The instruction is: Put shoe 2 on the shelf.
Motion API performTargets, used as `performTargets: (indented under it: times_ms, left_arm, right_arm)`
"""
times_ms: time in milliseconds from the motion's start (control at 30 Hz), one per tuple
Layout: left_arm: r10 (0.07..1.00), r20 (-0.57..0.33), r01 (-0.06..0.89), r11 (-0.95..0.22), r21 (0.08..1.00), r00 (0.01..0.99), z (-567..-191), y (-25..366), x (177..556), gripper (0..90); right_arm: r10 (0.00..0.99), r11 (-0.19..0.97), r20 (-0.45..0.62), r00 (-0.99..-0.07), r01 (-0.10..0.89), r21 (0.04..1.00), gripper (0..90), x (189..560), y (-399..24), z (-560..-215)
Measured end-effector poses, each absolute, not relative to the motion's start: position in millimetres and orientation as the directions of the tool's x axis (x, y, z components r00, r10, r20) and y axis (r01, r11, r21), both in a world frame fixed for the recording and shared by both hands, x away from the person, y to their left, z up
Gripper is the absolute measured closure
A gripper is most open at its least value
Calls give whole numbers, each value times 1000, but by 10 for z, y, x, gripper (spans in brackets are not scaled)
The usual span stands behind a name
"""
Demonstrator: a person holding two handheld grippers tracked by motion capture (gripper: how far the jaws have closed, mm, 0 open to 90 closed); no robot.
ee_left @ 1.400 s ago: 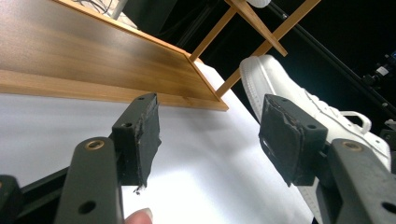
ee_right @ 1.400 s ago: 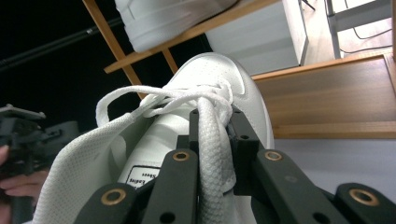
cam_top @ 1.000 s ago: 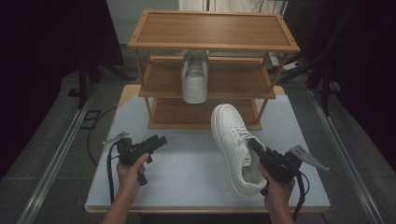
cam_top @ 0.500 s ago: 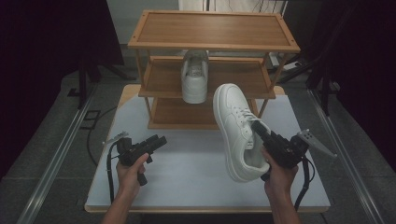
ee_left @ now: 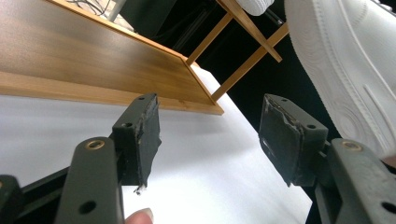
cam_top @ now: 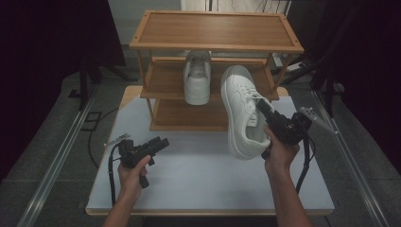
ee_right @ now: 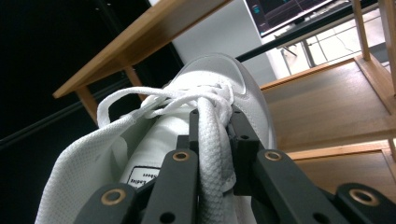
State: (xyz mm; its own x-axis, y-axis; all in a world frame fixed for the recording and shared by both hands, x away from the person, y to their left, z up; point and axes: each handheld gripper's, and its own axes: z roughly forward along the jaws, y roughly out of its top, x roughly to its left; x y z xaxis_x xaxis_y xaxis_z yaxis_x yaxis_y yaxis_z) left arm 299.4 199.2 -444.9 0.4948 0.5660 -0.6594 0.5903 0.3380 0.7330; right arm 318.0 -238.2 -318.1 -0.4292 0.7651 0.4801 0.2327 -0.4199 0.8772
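My right gripper (cam_top: 262, 109) is shut on the tongue and laces of a white sneaker (cam_top: 241, 109), which hangs in the air in front of the wooden shoe rack (cam_top: 215, 33), toe toward the rack's middle shelf. In the right gripper view the jaws pinch the tongue and laces (ee_right: 212, 140) of the sneaker (ee_right: 243, 93). A second white sneaker (cam_top: 197, 78) stands on the middle shelf. My left gripper (cam_top: 161, 143) rests low over the white table (cam_top: 198, 175) at the left, open with nothing between its jaws (ee_left: 205, 135). The held sneaker's sole (ee_left: 345, 60) shows in the left gripper view.
The rack has three wooden shelves; the top shelf and the bottom shelf (cam_top: 189, 116) are bare. To the right of the shelved sneaker the middle shelf has free room. Metal floor rails (cam_top: 56, 161) run along both sides of the table. Dark curtains stand around.
My right gripper has lifted the white sneaker up and away from me toward the rack. The left gripper has not moved.
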Motion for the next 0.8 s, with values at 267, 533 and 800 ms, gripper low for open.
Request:
performTargets:
  times_ms: [267, 533, 800]
  left_arm:
    - [565, -658, 593, 333, 733, 497, -4452, 1995, 2997, 379]
    - [562, -662, 593, 339, 731, 496, -4448, 2001, 2995, 379]
    - [557, -665, 593, 342, 729, 497, -4444, 2012, 2995, 379]
  right_arm:
    - [780, -418, 485, -395, 247, 874, 824, 3450, -2313, -3087]
    - [793, -422, 489, -363, 249, 871, 824, 3658, -2253, -2998]
    - [803, -423, 487, -343, 249, 872, 823, 3869, -2141, -2934]
